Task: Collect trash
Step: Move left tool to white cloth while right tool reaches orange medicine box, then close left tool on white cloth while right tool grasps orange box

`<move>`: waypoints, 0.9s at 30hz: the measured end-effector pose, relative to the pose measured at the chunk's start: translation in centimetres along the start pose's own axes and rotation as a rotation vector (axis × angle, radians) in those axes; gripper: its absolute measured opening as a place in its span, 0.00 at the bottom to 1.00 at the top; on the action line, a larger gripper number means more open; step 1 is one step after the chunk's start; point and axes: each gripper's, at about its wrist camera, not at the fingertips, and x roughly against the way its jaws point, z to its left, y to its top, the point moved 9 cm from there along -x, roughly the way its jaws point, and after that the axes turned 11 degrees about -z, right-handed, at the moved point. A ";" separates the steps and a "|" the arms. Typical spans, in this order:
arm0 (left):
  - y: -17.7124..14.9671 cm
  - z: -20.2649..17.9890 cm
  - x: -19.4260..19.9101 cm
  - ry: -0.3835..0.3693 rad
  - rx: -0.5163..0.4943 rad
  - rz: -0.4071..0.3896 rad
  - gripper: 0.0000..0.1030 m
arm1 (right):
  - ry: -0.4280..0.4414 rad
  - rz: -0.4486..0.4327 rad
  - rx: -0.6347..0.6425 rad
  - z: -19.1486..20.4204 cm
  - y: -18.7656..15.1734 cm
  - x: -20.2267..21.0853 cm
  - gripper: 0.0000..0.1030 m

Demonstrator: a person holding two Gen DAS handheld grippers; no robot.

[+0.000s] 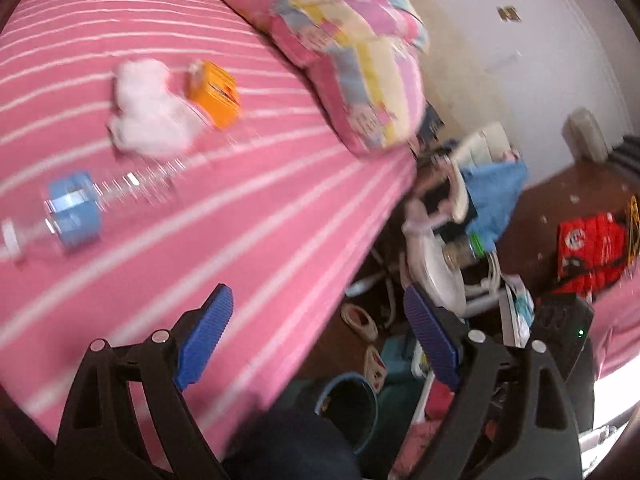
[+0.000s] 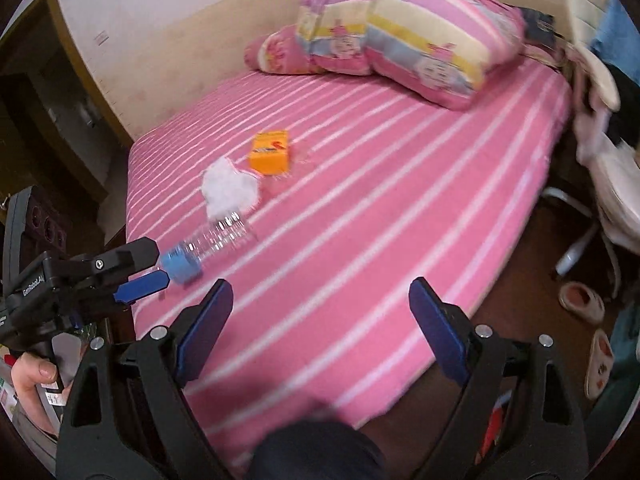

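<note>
Three pieces of trash lie on the pink striped bed (image 2: 360, 240): a crumpled white tissue (image 2: 230, 190), an orange carton (image 2: 270, 152) and a clear plastic bottle with a blue label (image 2: 208, 246). In the left wrist view the tissue (image 1: 148, 108), the carton (image 1: 216, 94) and the bottle (image 1: 76, 210) sit up and to the left of my left gripper (image 1: 320, 320), which is open and empty over the bed's edge. My right gripper (image 2: 320, 320) hangs open above the near part of the bed, holding nothing. The left gripper (image 2: 158, 270) also shows at the left, its tips close to the bottle's labelled end.
A patchwork quilt (image 2: 420, 36) is heaped at the head of the bed. Beside the bed stand a chair piled with clothes (image 1: 480, 184), slippers (image 2: 580, 302), a blue bin (image 1: 348, 408) and a red bag (image 1: 592, 248) on the dark floor. A hand (image 2: 36, 376) grips the left tool.
</note>
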 end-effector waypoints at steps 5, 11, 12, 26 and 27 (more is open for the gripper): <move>5.5 5.0 -1.5 0.037 0.023 -0.020 0.82 | 0.032 0.008 0.026 3.0 3.4 -6.5 0.86; 10.6 11.0 -5.0 0.101 0.031 -0.007 0.82 | 0.046 0.047 0.037 5.4 6.3 -15.1 0.86; 11.2 11.9 -5.6 0.112 0.032 -0.004 0.82 | 0.048 0.053 0.040 5.7 6.6 -16.3 0.86; 14.7 21.4 -13.4 0.210 0.120 0.150 0.80 | 0.019 0.196 0.066 9.6 9.8 -32.8 0.87; 14.7 21.4 -13.6 0.206 0.114 0.156 0.80 | 0.007 0.207 0.082 9.9 9.7 -33.7 0.87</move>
